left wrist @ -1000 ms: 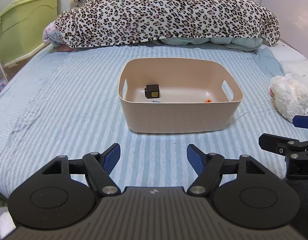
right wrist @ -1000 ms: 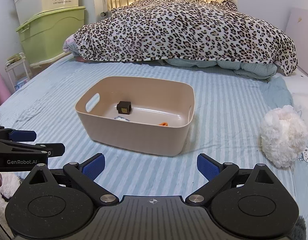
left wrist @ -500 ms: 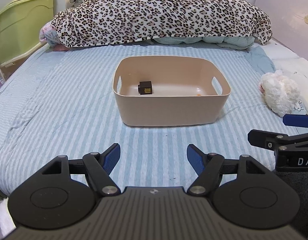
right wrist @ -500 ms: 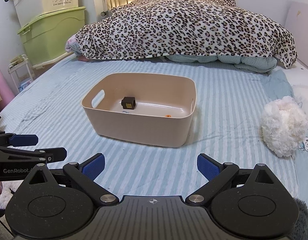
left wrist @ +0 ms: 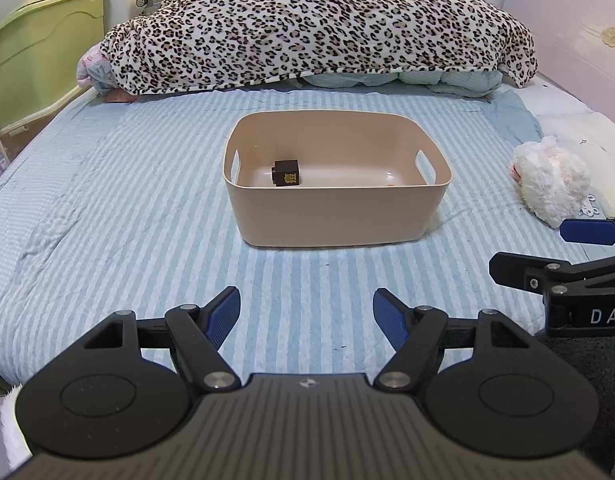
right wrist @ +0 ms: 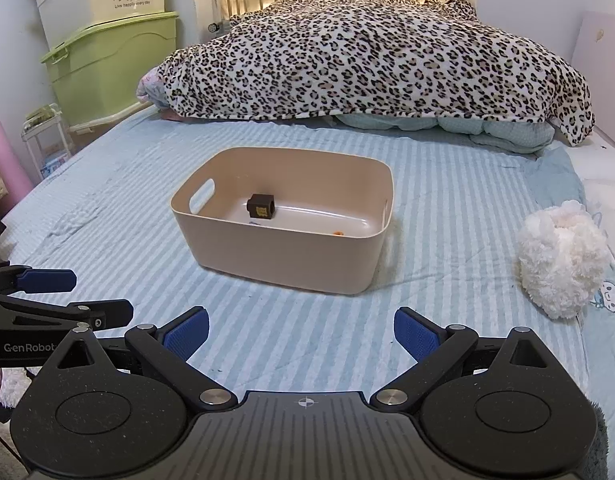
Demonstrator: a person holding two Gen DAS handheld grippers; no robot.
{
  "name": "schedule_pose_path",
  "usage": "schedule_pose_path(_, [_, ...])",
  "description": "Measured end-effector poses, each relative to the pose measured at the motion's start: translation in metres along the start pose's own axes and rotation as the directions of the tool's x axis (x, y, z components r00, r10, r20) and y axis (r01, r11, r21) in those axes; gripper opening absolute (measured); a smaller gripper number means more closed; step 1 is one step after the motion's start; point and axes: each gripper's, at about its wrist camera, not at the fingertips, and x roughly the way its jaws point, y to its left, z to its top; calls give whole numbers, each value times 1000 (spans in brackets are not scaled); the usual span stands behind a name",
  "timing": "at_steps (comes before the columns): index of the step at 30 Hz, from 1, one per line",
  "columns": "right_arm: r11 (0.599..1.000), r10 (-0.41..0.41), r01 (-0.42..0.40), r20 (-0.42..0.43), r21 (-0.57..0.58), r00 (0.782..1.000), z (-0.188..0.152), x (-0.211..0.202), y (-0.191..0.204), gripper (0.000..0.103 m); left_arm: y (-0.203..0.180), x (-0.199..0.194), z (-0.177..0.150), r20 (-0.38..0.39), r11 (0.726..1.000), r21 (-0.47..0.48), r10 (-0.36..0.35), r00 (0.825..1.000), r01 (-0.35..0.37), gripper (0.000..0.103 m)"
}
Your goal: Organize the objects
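A beige plastic bin [left wrist: 335, 216] [right wrist: 283, 256] stands on the striped bed. Inside it lie a small black cube [left wrist: 286, 173] [right wrist: 261, 206] and a tiny orange piece [right wrist: 338, 233]. A white fluffy plush toy [left wrist: 551, 184] [right wrist: 561, 264] lies on the bed right of the bin. My left gripper [left wrist: 306, 312] is open and empty, well short of the bin. My right gripper [right wrist: 301, 330] is open and empty, also short of the bin. Each gripper shows at the edge of the other's view.
A leopard-print blanket [left wrist: 315, 28] is heaped across the far end of the bed. Green and cream storage boxes [right wrist: 111, 60] stand at the left wall, with a small rack [right wrist: 43, 140] beside them. A pale headboard panel [left wrist: 567, 36] is at the right.
Both grippers have drawn back from the bin, which now looks smaller and farther. Both stay open and empty.
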Motion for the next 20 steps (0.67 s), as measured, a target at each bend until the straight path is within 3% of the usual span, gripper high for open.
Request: schedule_pose_path(20, [1000, -1, 1, -11, 20, 1000, -1, 3, -5, 101, -1, 5, -1, -21, 1000, -8, -19, 1000, 19, 74])
